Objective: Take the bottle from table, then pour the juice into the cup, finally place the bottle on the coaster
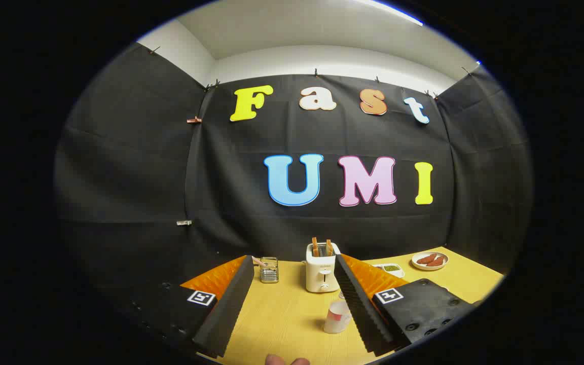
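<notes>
Gripper (292, 284) fingers spread wide and empty, cup (337, 317) by one finger, toaster (322, 270) beyond

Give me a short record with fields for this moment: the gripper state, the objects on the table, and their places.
gripper: fingers open, holding nothing
surface: yellow wooden table
cup: small clear plastic cup between the fingers, close to the right one
toaster: white toaster with two toast slices, beyond the cup
rack: small metal wire holder, beside the toaster
plate: white plate with brown food, far side
dish: small white dish with green contents
bottle: cannot tell
</notes>
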`<state>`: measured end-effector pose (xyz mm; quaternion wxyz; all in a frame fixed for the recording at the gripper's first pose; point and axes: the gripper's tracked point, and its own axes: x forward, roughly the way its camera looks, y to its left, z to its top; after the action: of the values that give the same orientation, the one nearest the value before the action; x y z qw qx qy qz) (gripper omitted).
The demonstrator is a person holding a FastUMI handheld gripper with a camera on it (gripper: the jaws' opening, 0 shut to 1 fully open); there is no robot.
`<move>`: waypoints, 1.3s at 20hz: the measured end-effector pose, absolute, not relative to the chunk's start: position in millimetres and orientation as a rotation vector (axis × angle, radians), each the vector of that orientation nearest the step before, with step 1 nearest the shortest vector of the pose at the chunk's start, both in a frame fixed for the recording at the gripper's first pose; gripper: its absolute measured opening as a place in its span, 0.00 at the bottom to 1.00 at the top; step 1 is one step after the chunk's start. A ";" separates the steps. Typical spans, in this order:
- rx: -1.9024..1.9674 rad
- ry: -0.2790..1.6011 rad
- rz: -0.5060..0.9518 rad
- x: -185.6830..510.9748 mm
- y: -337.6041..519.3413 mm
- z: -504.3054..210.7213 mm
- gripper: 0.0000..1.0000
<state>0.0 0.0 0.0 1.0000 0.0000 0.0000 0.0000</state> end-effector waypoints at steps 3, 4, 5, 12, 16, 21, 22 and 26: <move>-0.002 -0.015 0.005 0.2 1.2 4.4 0.98; -0.003 -0.015 0.005 0.5 -0.3 2.6 0.98; -0.006 -0.013 0.004 0.2 -0.6 0.4 0.98; -0.005 -0.026 0.004 -9.7 -6.0 1.4 0.98; -0.012 -0.012 0.009 -11.8 -4.6 -3.5 0.98; -0.042 -0.061 0.000 -9.8 -11.2 -1.8 0.98; -0.060 -0.066 -0.025 -9.9 -17.6 -6.3 0.97; -0.064 -0.044 -0.070 -1.8 -34.4 -48.4 0.96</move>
<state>-1.8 -34.4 -48.4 0.9986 -0.0322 -0.0221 -0.0348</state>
